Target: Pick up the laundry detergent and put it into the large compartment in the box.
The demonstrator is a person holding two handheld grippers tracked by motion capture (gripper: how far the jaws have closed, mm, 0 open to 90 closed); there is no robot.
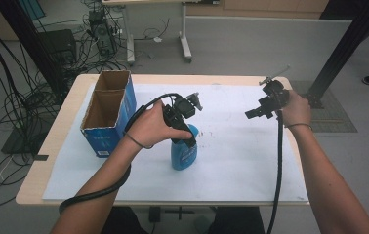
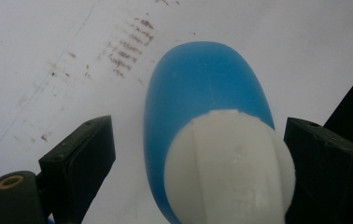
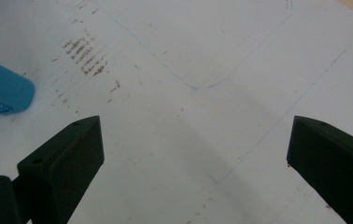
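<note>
On the table (image 1: 251, 185): one blue bottle (image 1: 183, 155), one box (image 1: 108, 113), apparently two compartments.

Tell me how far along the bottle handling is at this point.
Early. The blue bottle stands upright on the white sheet, beside the open cardboard box. The left gripper is over its white cap, jaws wide with a gap on one side, so no firm grip yet. The right gripper hangs open, apart. Gripping and moving the bottle remain.
</note>
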